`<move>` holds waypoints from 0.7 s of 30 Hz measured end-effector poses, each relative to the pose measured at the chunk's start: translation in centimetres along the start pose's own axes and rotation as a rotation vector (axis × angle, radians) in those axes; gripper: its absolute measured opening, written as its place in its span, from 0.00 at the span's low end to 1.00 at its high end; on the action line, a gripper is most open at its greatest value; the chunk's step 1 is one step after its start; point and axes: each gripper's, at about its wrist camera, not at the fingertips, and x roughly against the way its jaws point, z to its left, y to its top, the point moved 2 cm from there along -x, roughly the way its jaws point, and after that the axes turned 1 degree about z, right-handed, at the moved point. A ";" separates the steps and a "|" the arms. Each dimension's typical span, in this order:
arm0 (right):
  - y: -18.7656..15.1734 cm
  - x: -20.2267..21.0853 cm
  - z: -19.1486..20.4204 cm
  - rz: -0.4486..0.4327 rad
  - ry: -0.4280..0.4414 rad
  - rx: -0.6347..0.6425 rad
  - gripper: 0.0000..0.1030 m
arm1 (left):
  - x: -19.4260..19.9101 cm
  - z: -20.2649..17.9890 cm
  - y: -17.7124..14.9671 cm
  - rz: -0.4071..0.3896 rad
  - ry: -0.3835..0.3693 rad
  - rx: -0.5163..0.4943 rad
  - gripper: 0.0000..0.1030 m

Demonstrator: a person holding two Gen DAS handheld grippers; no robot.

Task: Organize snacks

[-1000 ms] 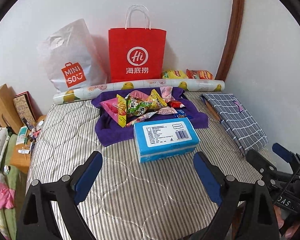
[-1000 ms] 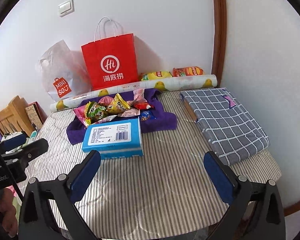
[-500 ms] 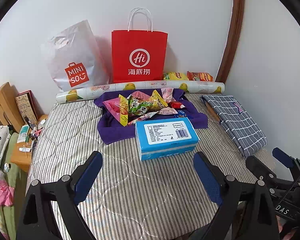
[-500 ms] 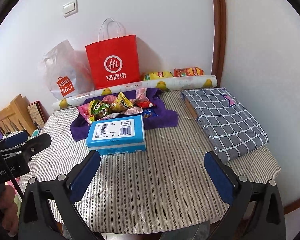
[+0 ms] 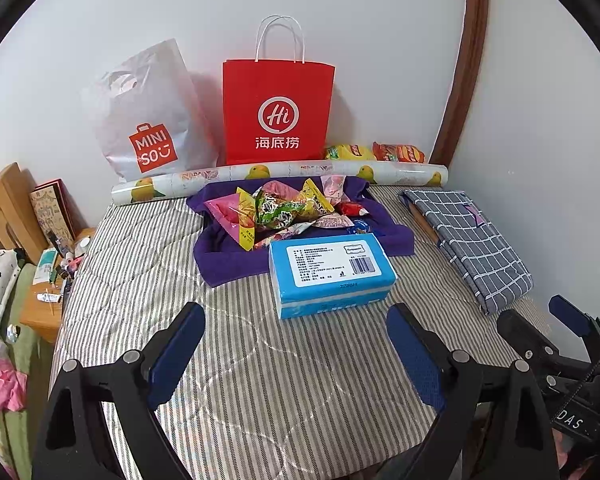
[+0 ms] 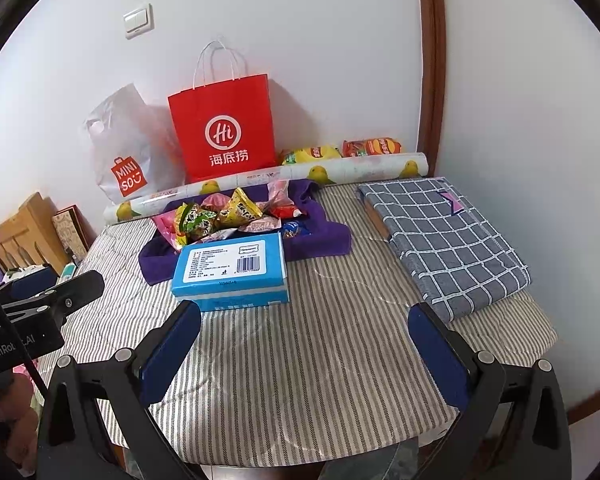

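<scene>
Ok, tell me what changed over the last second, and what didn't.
Both cameras drew back and rose slightly: the blue tissue pack and the snack pile on the purple cloth look a bit farther off, and more of the striped mattress shows. Nothing was grasped or released. The left gripper and right gripper stayed open; objects kept their places.

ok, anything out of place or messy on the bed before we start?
Mostly the snack packets: a loose, overlapping heap on the rumpled purple cloth, not sorted. Two chip bags lie apart, behind the paper roll by the wall. The blue tissue pack overlaps the cloth's front edge. Nothing looks spilled or torn.
</scene>
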 end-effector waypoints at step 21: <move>-0.1 0.5 0.2 -0.005 0.002 0.000 0.99 | 0.2 -0.1 -0.1 0.002 0.001 0.003 0.89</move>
